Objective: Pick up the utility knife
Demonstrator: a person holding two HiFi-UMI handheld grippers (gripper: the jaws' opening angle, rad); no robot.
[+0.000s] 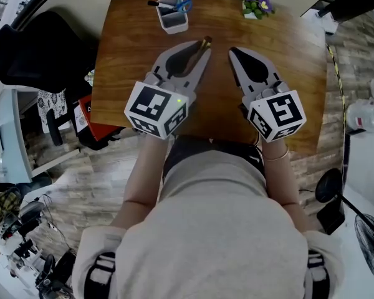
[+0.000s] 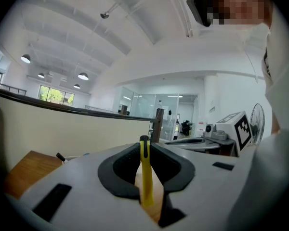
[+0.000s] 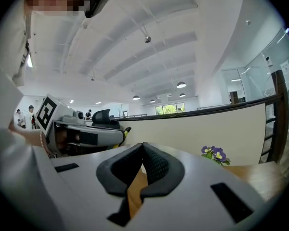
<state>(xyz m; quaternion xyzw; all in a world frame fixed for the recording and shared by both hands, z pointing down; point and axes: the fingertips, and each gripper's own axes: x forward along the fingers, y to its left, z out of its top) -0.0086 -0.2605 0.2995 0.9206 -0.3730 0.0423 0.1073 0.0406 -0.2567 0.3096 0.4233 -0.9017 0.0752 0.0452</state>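
Note:
My left gripper [image 1: 201,46] is held above the wooden table [image 1: 128,55], shut on the utility knife [image 1: 206,42], whose dark tip sticks out past the jaw tips. In the left gripper view the knife's thin yellow body [image 2: 145,177] stands edge-on between the black pads, with the left gripper [image 2: 144,141] closed around it. My right gripper [image 1: 232,52] hovers beside it on the right, its jaws together and nothing in them. In the right gripper view the right gripper [image 3: 142,146] has its tips touching, and the left gripper [image 3: 82,134] shows at the left with the knife's yellow end [image 3: 126,130].
A white pen holder [image 1: 172,14] with blue-handled scissors stands at the table's far edge. A small pot of purple flowers [image 1: 257,3] sits at the far right. A black chair [image 1: 40,48] and a red object [image 1: 93,120] lie left of the table.

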